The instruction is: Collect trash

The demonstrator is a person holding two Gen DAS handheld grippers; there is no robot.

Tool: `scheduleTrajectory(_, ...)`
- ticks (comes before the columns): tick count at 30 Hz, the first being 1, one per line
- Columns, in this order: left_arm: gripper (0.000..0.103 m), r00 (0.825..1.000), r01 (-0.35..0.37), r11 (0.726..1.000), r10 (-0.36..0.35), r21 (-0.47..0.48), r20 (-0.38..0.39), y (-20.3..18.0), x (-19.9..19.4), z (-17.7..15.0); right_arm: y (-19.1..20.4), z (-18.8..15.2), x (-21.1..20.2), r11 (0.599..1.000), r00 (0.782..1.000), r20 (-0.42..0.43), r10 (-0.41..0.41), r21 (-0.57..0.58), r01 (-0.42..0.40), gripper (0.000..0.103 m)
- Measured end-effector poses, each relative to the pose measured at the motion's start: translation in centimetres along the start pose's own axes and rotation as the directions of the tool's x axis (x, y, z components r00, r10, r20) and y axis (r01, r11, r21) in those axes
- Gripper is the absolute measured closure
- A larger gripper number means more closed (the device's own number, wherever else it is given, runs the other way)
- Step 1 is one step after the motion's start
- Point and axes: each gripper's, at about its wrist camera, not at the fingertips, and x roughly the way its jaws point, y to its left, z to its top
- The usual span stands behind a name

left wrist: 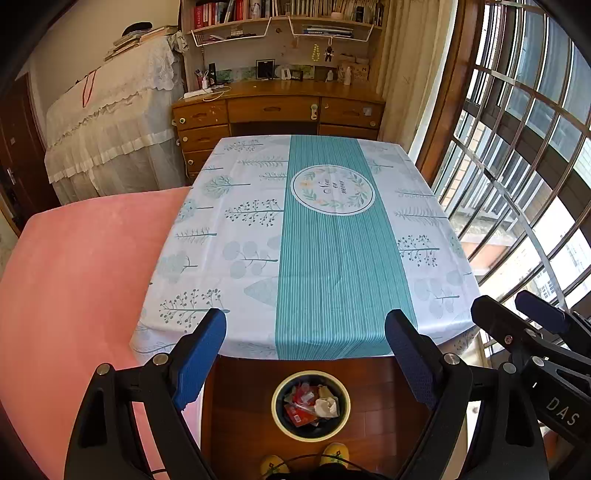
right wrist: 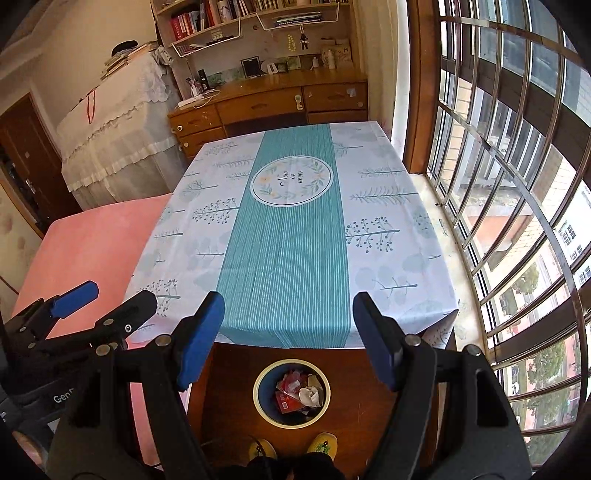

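Table: tablecloth (left wrist: 332, 258) with teal stripe, tree prints.
Behind: wooden desk (left wrist: 277, 107), bookshelves (left wrist: 280, 14).
Left: pink bed (left wrist: 74, 277).
Right: barred window (right wrist: 517, 184).

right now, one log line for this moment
left gripper: open, empty | right gripper: open, empty | round cream-rimmed bin: holds wrappers | patterned tablecloth: bare

Both wrist views high, forward-down, sharing table (left wrist: 258, 221).

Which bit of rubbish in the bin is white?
The crumpled paper wad on the window side of the bin. The wrappers beside it are red. Both grippers, left and right, are open and empty.
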Motion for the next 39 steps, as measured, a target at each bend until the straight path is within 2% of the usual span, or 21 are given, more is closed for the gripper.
scheduleTrajectory(39, 0.014, 0.999, -0.044, 0.999, 0.044, -0.003, 0.014, -0.34, 0.62, 0.26, -0.57, -0.3, -0.22, 1.0, 1.0, 0.0, 0.006, 0.005, -0.006, 0.033)
